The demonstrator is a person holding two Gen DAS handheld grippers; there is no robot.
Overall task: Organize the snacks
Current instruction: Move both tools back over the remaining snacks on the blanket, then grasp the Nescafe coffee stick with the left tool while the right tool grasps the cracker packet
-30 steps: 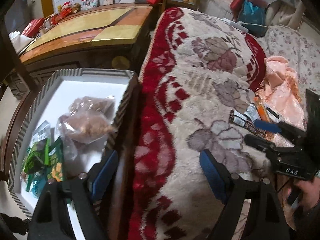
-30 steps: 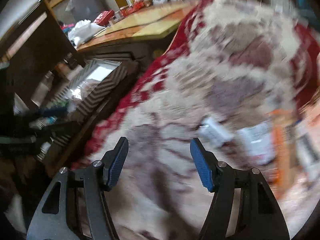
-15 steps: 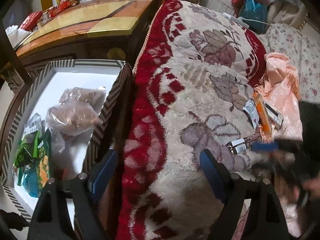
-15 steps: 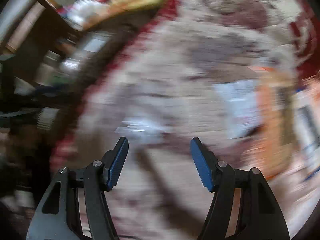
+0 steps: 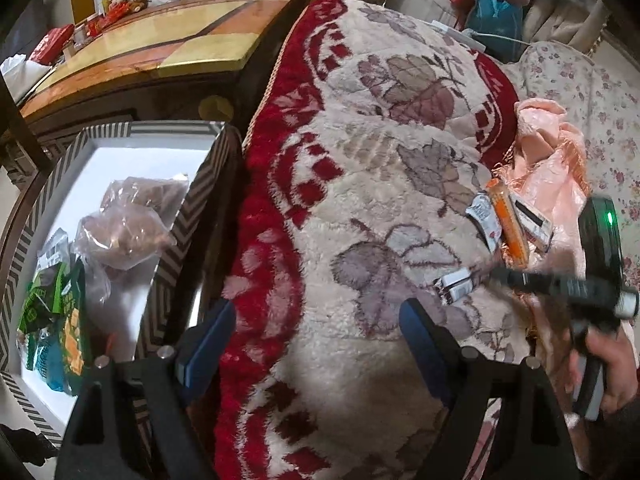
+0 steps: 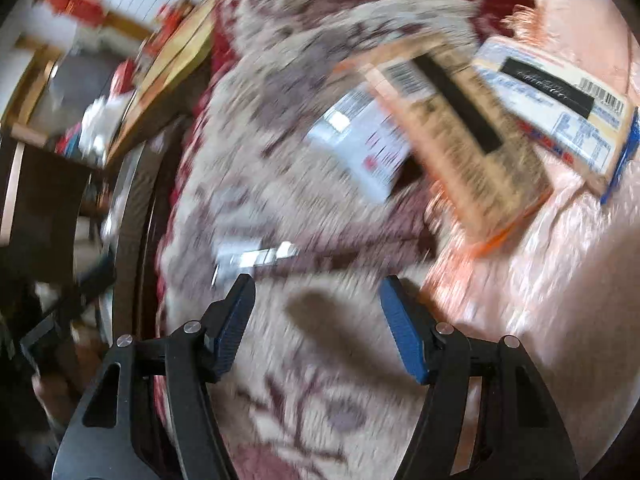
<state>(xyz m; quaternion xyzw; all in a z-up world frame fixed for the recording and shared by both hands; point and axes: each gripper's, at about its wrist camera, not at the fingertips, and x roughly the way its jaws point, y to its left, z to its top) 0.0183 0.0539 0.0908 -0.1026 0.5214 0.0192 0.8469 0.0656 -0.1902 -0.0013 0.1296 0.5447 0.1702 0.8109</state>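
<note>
1. A fuzzy red and cream blanket [image 5: 360, 184] covers the couch.
2. Snacks [image 5: 506, 220] lie on it; more sit in the striped box [image 5: 52, 184].
3. Left gripper [image 5: 316, 340] and right gripper [image 6: 316, 320] are spread wide, holding nothing.

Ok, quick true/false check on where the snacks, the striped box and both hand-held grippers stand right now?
1. The left hand-held gripper is open and holds nothing. True.
2. The striped box holds no snacks. False: clear bags and green packets lie inside.
3. An orange snack stick lies on the floral blanket. True.
4. The right hand-held gripper is shut on a packet. False: its jaws stand open and empty, above the blanket.
5. The pink plastic bag is in the box. False: it lies on the blanket.
</note>
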